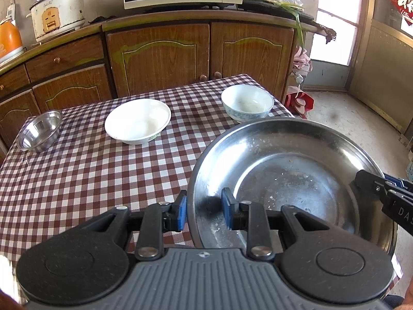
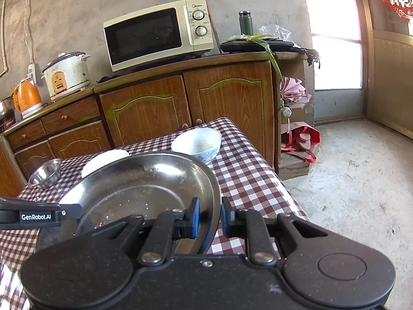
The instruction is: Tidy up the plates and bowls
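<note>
both grippers clamped on the rim of a steel plate

the large stainless steel plate (image 1: 284, 170) sat over the near right part of the checked tablecloth (image 1: 90, 170), tilted a little, with pale dried smears across its bottom. the left gripper (image 1: 204, 211) was clamped on its near rim, one blue pad outside the wall and the other inside the dish. the right gripper (image 2: 209, 217) was clamped on the rim at the plate's right side in the same manner, one pad on each face of the wall. in the left wrist view the right gripper's black fingers reached in from the right edge onto the plate; in the right wrist view the left one came in from the left edge.

beyond the plate, a white bowl (image 1: 138, 121) stood near the middle of the table. a blue-patterned bowl (image 1: 247, 102) stood toward the far right corner, just behind the plate's far rim. a small steel bowl (image 1: 40, 131) sat at the far left edge, well apart from the rest.

behind the table ran a wooden cabinet (image 1: 157, 56) carrying a microwave (image 2: 157, 35), a white rice cooker (image 1: 58, 13), an orange kettle (image 2: 27, 98) and a green flask (image 2: 245, 22).
</note>
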The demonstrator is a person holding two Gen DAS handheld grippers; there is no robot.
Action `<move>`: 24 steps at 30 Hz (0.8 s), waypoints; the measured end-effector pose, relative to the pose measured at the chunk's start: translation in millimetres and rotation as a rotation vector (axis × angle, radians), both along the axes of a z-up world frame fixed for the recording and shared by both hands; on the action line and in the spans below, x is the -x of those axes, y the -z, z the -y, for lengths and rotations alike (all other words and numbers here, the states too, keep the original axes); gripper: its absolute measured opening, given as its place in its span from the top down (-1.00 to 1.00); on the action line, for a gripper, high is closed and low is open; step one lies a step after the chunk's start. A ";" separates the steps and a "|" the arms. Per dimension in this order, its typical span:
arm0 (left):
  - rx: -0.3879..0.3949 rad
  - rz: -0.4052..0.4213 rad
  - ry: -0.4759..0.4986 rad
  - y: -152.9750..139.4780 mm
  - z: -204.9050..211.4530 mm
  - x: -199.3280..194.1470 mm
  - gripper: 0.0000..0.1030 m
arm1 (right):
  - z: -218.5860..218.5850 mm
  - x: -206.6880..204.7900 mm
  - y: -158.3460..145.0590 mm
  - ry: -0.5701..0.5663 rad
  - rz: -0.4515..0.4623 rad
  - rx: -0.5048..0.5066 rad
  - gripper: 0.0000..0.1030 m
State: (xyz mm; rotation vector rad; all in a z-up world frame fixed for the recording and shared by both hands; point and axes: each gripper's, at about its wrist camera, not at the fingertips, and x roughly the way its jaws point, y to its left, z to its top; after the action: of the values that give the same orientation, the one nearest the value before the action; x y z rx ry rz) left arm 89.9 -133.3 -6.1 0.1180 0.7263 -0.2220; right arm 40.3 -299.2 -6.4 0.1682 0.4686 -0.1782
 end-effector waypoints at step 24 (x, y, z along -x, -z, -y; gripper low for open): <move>-0.006 -0.001 -0.018 2.2 -11.2 15.0 0.43 | -15.1 13.5 3.2 -0.019 -0.011 0.010 0.57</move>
State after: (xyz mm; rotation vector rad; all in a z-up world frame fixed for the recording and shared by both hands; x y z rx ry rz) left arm 74.9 -122.1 -8.3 0.1172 0.7285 -0.2032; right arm 26.8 -284.0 -9.5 0.1528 0.4802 -0.1634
